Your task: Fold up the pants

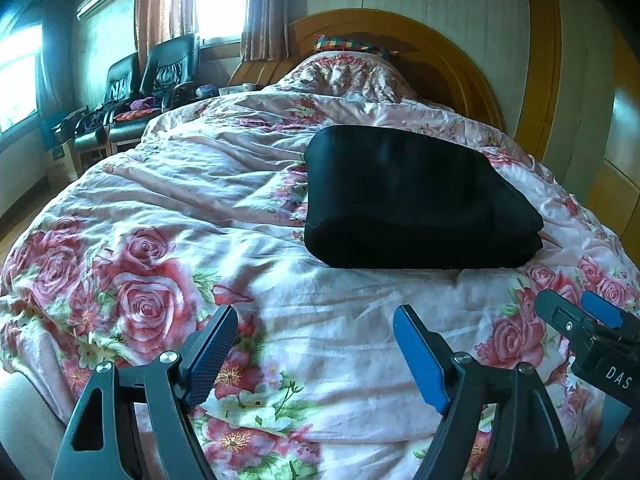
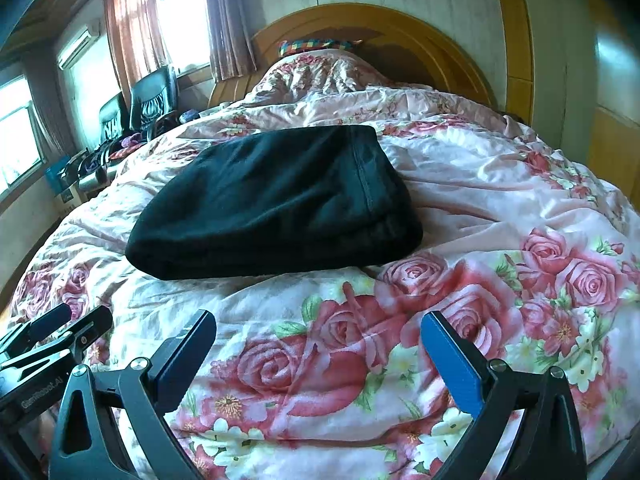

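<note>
Apparently complete: black pants (image 1: 416, 196) folded into a compact bundle on the floral bed (image 1: 168, 208), left tool (image 1: 316, 350) and right tool (image 2: 320, 354) both spread apart, empty, near the bundle.

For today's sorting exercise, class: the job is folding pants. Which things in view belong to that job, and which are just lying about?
Belongs to the job:
black pants, folded on the quilt
left hand-held gripper, open
right hand-held gripper, open

Just lying about:
flowered quilt
headboard
black chairs
curtains
checked pillow
</note>
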`<state>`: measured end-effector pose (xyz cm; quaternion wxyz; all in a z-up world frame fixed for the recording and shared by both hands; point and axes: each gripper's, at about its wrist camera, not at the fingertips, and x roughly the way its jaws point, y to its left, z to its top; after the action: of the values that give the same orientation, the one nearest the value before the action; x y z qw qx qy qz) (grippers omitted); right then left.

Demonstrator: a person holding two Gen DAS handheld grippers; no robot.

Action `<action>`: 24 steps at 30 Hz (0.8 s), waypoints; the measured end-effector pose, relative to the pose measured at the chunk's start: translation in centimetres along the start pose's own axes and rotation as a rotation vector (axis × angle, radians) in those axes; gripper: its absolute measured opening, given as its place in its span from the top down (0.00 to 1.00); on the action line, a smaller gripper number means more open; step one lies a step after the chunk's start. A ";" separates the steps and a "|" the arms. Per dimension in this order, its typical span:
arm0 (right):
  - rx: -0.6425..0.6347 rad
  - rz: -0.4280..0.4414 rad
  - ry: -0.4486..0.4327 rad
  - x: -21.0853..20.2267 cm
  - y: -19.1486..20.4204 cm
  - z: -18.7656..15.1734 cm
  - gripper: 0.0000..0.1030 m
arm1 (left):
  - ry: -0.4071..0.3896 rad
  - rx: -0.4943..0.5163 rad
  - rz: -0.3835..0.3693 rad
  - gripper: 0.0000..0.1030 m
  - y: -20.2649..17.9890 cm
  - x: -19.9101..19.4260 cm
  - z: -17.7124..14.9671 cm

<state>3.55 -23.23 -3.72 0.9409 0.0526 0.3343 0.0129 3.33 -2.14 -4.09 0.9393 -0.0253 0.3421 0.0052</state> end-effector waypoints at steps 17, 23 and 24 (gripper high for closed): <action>0.001 0.000 0.010 0.2 0.0 -0.2 0.00 | 0.014 0.011 0.010 0.21 0.0 0.5 -0.3; 0.000 0.001 0.026 0.6 -0.1 -0.3 0.00 | 0.030 0.007 0.012 0.21 0.3 0.8 -0.4; 0.000 0.002 0.026 0.6 -0.1 -0.4 0.00 | 0.033 0.005 0.012 0.21 0.3 0.9 -0.4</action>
<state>3.78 -23.27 -4.38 0.9365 0.0525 0.3465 0.0144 3.79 -1.85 -4.97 0.9335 -0.0207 0.3578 0.0098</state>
